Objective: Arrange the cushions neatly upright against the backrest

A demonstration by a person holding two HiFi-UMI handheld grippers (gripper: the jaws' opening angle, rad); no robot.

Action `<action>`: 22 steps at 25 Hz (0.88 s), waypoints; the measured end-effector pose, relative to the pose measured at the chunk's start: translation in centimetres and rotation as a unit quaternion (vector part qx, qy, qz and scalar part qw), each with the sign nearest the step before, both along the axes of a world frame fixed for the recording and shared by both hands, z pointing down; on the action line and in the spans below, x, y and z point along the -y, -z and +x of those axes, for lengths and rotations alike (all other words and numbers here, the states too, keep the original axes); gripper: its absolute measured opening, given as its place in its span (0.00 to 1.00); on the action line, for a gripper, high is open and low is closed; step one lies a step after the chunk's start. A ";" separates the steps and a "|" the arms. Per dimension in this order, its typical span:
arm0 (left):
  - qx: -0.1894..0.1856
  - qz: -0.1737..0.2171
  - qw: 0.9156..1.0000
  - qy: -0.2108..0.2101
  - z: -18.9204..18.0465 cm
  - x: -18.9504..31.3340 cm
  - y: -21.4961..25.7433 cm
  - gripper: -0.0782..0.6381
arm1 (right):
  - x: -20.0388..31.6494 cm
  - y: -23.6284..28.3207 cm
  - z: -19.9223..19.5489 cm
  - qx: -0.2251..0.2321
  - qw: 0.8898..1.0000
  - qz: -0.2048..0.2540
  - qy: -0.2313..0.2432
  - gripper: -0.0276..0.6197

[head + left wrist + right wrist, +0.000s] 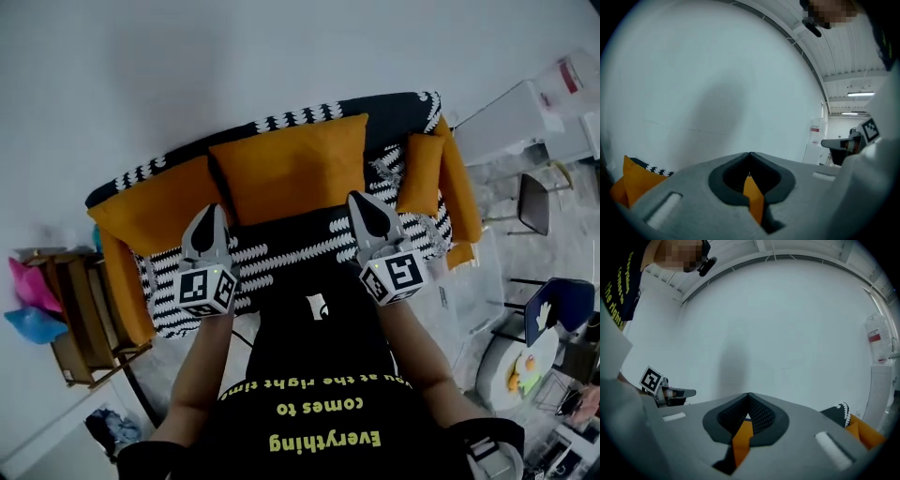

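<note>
My left gripper (212, 216) and right gripper (363, 202) both clenched on lower corners of big orange cushion (291, 164), upright before sofa backrest (398, 111). Risk: only thin fabric pinched, could slip. Uneven release could leave cushion tilted or flopped forward.

Counted 3 orange fabric cushions on the sofa: wide left cushion (155, 214), large centre cushion (292, 169), small right cushion (421, 173). There was 1 sofa (291, 246) with orange arms and a black-and-white patterned cover. 2 handheld grey grippers: left gripper (214, 210), right gripper (362, 199). 1 wooden side rack (80, 323). 2 chairs: dark metal-framed chair (534, 202), blue-backed chair (561, 302).
</note>
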State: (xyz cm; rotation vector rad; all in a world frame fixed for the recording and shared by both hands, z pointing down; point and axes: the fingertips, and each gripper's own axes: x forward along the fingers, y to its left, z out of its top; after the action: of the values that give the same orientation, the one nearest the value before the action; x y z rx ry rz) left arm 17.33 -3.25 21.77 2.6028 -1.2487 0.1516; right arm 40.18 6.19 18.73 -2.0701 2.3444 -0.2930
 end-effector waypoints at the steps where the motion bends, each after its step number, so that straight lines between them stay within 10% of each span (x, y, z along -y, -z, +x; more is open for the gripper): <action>1: 0.005 0.003 1.000 0.002 0.5 0.0 0.1 0.11 | -0.3 -0.3 1.1 0.001 1.000 -0.003 -0.003 0.06; 14: 0.014 -0.020 0.997 0.071 22.9 -6.3 -5.4 0.11 | -4.2 -8.2 27.1 -0.001 0.997 -0.070 0.042 0.06; 22: 0.003 -0.031 0.999 0.042 38.3 -9.9 -7.3 0.11 | -6.8 -11.5 42.3 -0.022 0.994 -0.109 0.021 0.06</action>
State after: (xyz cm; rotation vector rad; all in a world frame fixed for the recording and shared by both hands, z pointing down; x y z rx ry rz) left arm 55.58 6.62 29.03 2.4943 -1.3327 0.1807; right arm 82.44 13.02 30.25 -2.1377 2.4866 -0.5325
